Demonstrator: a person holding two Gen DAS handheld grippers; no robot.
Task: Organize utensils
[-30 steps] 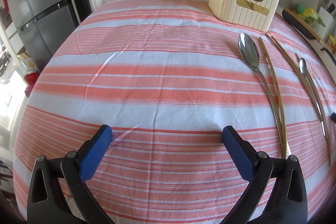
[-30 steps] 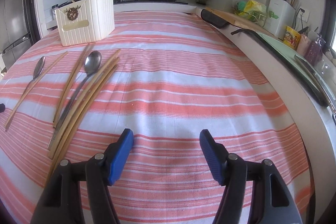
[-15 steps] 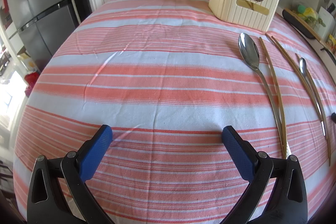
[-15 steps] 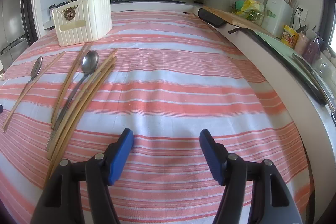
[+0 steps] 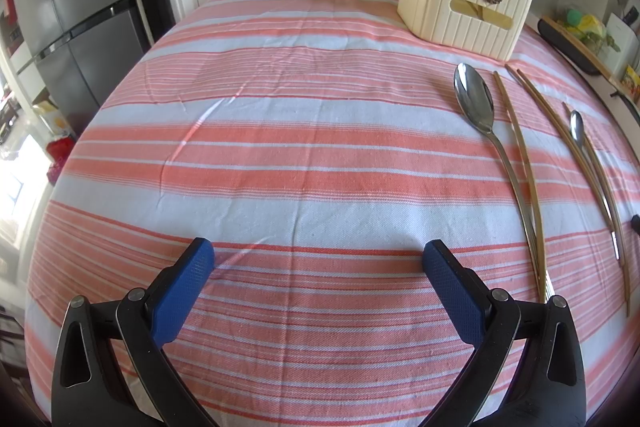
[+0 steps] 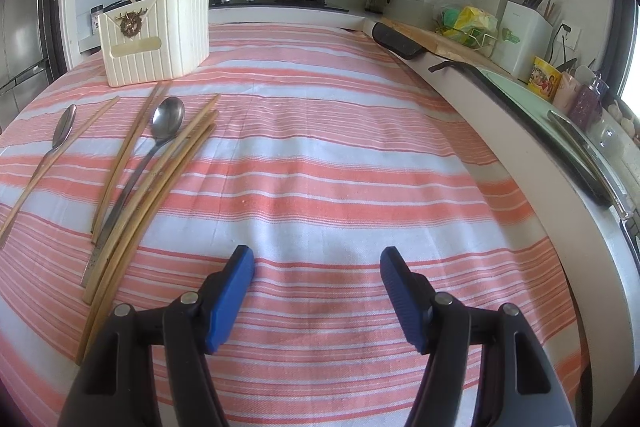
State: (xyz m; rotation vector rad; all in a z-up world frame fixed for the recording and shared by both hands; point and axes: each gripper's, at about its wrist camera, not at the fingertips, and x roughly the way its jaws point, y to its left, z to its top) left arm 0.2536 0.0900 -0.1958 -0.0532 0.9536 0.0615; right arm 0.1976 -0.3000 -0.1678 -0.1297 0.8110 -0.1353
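Hovering with fingers apart and empty, the left gripper (image 5: 318, 259) and right gripper (image 6: 317, 265) face long steel spoons (image 6: 160, 131) and bamboo chopsticks (image 6: 160, 171) lying before the cream ribbed holder box (image 6: 160, 39); pinching one handle mid-length seems wisest.

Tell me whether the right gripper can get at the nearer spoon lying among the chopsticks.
Probably yes: the right gripper is open, empty, with bare cloth between; but chopsticks flank the spoon.
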